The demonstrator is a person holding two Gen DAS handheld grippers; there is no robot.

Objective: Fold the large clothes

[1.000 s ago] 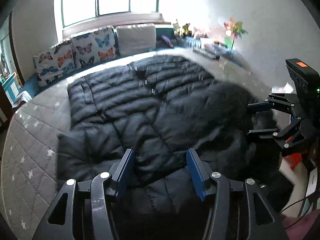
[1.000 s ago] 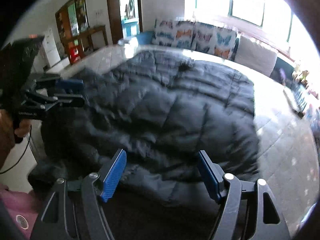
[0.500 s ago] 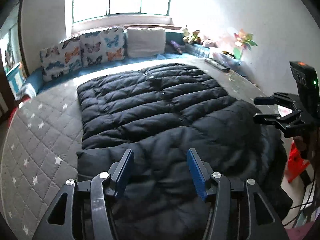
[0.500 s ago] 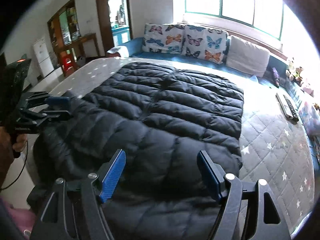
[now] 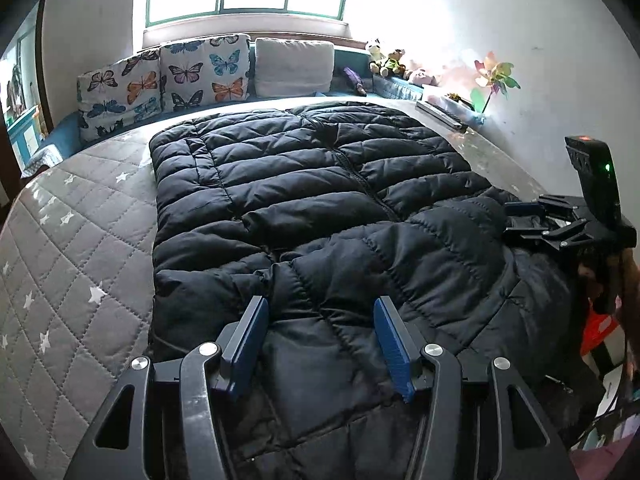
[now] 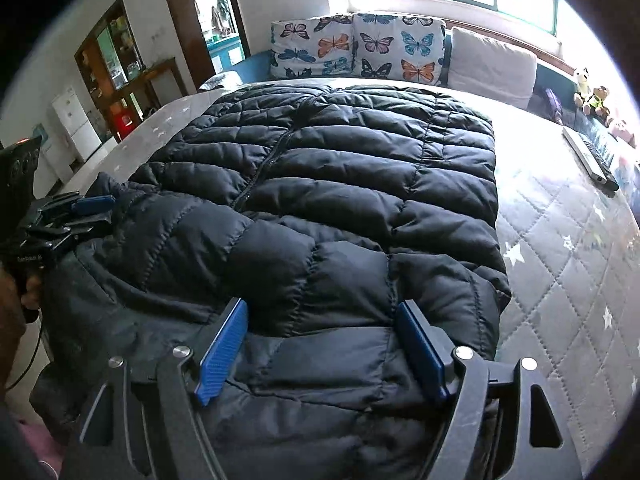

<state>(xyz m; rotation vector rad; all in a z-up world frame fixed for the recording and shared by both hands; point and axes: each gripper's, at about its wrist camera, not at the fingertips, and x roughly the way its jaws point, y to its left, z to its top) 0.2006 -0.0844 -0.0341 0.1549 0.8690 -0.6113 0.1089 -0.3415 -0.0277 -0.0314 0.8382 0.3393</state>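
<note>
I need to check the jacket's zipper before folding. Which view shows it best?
The right wrist view: the zipper runs in plain sight down the jacket to the folded-over part. The left wrist view shows it too, but thinner and fainter.

Black puffer jacket (image 5: 320, 208): near hem runs below the frame in both wrist views, behind the gripper bodies. Left gripper (image 6: 86, 210): seen edge-on at the frame's left border in the right wrist view, pads close together at the jacket's edge (contact with fabric cannot be told). Right gripper (image 5: 524, 216): likewise edge-on in the left wrist view, its handle cut off by the right edge. Plush toys (image 5: 388, 60) on the sill: small, washed out by window glare. Cabinet shelves (image 6: 116, 60): contents too small to identify.
</note>
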